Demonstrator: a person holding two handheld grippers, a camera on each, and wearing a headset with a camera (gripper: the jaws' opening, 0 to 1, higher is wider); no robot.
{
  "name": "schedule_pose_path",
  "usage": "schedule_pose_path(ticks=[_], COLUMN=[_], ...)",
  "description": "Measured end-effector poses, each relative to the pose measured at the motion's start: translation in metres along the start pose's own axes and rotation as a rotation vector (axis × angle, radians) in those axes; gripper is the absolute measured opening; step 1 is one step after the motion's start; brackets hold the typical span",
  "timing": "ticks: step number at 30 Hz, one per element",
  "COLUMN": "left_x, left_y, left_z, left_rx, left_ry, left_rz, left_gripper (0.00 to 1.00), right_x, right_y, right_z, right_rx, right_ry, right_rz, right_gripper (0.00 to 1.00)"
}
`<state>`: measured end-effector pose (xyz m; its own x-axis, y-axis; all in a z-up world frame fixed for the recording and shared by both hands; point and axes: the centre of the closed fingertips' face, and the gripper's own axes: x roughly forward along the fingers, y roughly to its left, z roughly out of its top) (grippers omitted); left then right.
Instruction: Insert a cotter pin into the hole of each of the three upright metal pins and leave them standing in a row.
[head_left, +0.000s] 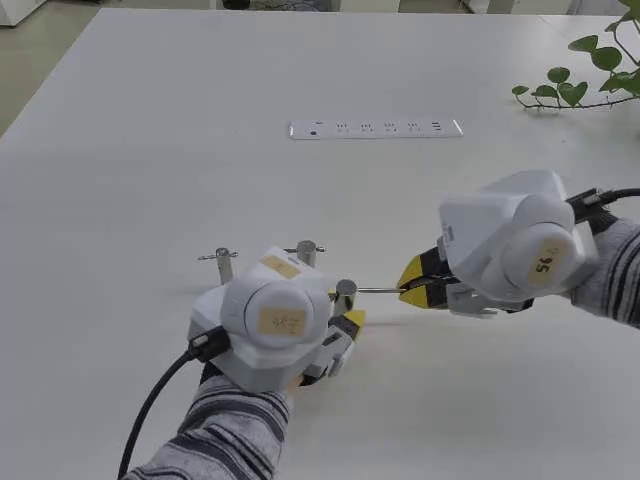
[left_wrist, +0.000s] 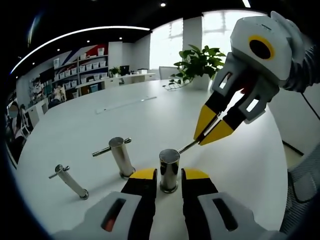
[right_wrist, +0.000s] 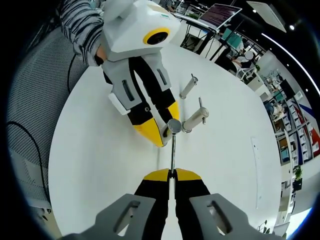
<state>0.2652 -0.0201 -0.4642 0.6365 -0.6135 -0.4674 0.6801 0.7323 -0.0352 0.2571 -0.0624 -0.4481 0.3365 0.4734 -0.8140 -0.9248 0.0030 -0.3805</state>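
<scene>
Head view: the table (head_left: 150, 150) has wide open room. Left gripper view: the left tongs (left_wrist: 169, 175) squeeze the nearest metal pin (left_wrist: 169, 162). Right gripper view: the right tongs (right_wrist: 172, 175) pinch the cotter pin (right_wrist: 172, 150), tip at that pin's top.

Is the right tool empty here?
No, the right tool is shut on a cotter pin whose tip reaches a metal pin.

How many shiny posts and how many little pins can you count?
Metal pins: 3
Cotter pins: 3
Total: 6
</scene>
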Motion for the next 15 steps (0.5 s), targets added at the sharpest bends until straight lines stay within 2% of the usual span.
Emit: schedule_pose_path(ticks=[2,15], left_x=[0.000,-0.003], left_y=[0.001,0.000], left_z=[0.001,-0.001], left_rx=[0.006,0.038], left_ry=[-0.003,0.001], left_rz=[0.007,-0.018], left_gripper=[0.12,0.10], right_x=[0.000,0.000], right_y=[0.000,0.001], right_z=[0.002,0.014], right_rx=[-0.002,-0.039], right_ry=[-0.004,-0.034], right_rz=[-0.001,0.010], right_gripper=[0.00,0.00])
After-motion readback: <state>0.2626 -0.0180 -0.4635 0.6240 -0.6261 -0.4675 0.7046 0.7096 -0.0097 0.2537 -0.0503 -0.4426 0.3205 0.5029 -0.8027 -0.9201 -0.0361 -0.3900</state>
